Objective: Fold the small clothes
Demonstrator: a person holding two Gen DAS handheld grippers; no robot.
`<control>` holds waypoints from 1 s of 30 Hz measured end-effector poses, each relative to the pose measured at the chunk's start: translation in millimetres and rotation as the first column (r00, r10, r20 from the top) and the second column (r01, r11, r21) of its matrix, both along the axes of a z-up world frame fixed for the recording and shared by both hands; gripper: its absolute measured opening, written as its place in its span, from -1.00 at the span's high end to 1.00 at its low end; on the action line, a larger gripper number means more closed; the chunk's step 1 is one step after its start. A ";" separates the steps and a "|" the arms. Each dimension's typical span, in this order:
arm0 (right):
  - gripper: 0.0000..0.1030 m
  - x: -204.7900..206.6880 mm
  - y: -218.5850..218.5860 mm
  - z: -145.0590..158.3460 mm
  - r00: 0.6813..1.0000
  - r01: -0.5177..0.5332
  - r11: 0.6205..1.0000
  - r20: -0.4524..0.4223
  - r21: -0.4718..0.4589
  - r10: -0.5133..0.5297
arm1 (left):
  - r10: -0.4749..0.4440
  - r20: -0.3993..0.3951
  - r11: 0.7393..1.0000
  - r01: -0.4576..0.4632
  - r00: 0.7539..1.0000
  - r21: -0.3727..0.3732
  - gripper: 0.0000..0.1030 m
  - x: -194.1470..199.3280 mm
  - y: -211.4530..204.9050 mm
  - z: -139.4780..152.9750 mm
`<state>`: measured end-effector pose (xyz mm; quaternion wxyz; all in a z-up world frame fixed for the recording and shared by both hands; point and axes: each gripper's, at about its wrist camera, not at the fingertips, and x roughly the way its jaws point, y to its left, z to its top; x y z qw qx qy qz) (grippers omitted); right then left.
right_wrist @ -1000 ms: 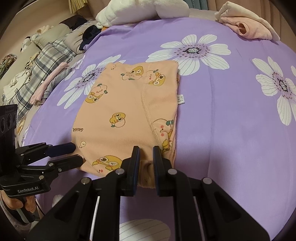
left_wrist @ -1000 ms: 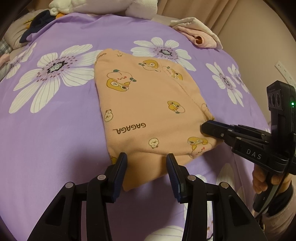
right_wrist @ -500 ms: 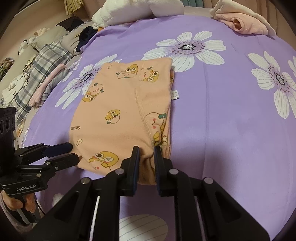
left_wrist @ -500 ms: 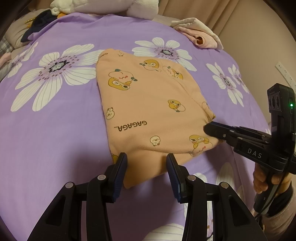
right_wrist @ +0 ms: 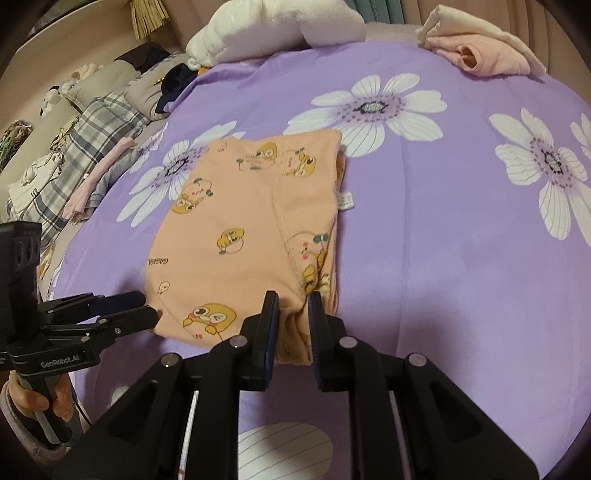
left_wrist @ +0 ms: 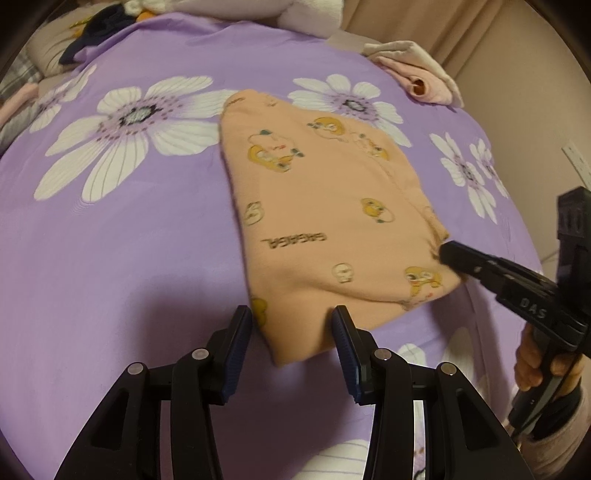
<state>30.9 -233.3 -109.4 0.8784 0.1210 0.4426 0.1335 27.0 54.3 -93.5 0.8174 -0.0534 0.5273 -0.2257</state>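
Observation:
A folded orange garment [left_wrist: 332,206] [right_wrist: 243,221] printed with cartoon ducks lies flat on the purple flowered bedsheet [left_wrist: 129,240] [right_wrist: 443,258]. My left gripper [left_wrist: 290,321] [right_wrist: 146,306] is open, and the garment's near left corner lies loose between its blue-padded fingers. My right gripper [right_wrist: 293,306] [left_wrist: 445,253] sits at the garment's near right corner. A bunched fold of the cloth fills the narrow gap between its pads, and its jaws are opening. A person's hand holds each gripper's handle.
Folded pink and cream clothes [left_wrist: 417,74] [right_wrist: 480,55] lie at the far right of the bed. A white plush pillow [right_wrist: 273,29] and a dark item [left_wrist: 96,33] sit at the head. Plaid and pink cloths [right_wrist: 92,122] are piled to the left. A beige wall [left_wrist: 517,74] stands on the right.
The right gripper's fingers have parted slightly around the cloth fold. The left gripper's fingers stand as wide as before, and neither hand has visibly shifted.

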 end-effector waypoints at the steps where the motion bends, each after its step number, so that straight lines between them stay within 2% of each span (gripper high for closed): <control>1: 0.64 0.5 -0.4 0.8 1.000 0.003 1.000 0.006 -0.003 -0.003 | 0.005 -0.006 1.000 -0.005 1.000 -0.004 0.15 0.7 0.3 -0.8; 11: 0.68 3.2 -1.9 -7.6 1.000 0.011 1.000 -0.028 -0.012 -0.012 | 0.007 0.005 1.000 -0.007 1.000 0.019 0.15 -2.7 -2.7 1.3; 14: 0.62 0.1 -6.1 -7.5 0.999 0.024 1.000 -0.029 -0.006 -0.024 | 0.011 0.005 1.000 -0.011 1.000 0.023 0.15 -3.8 -2.5 1.9; 18: 0.62 -4.9 -15.3 -9.0 0.998 0.051 0.999 -0.038 0.007 -0.051 | 0.018 0.005 0.999 -0.018 1.000 0.027 0.15 -6.5 -2.2 3.0; 24: 0.61 -12.7 -13.2 1.6 0.999 0.037 0.998 0.014 0.043 -0.038 | 0.033 0.008 0.999 -0.033 0.999 0.026 0.15 -12.2 -1.3 8.9; 28: 0.49 -15.6 -4.3 7.7 0.999 0.010 0.999 0.038 0.042 -0.012 | 0.034 0.024 0.999 -0.034 0.999 0.031 0.14 -17.2 -1.5 16.0; 30: 0.36 -17.5 -1.3 9.9 0.999 0.003 0.999 0.042 0.041 -0.005 | 0.036 0.028 0.999 -0.037 0.999 0.031 0.14 -19.1 -1.5 19.2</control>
